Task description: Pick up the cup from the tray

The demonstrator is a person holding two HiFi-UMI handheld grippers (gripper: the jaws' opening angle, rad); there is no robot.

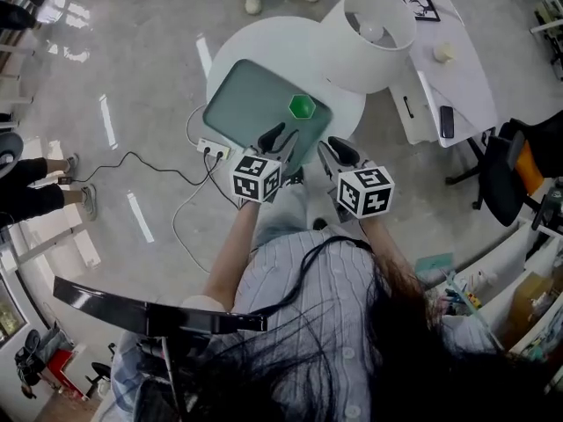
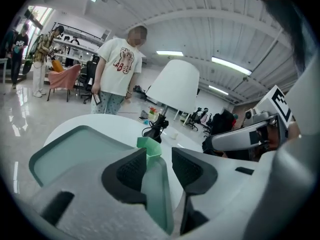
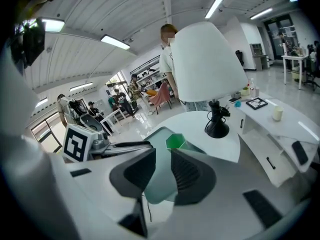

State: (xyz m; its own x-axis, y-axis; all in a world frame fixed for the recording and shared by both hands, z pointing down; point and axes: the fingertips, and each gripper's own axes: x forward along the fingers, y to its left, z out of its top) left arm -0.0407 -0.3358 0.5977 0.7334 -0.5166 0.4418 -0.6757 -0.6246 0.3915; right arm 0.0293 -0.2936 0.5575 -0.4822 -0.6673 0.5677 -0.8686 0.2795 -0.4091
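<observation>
One cup (image 1: 302, 106), one tray (image 1: 244, 104), one lamp (image 1: 365, 40) and one round table (image 1: 264, 44).

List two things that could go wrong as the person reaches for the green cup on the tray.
1. The cup stands near the far right edge of the tray, close to the lamp; a reaching gripper might bump the shade.
2. The left gripper has its jaws only partly apart; they could knock the cup over rather than close round it.
</observation>
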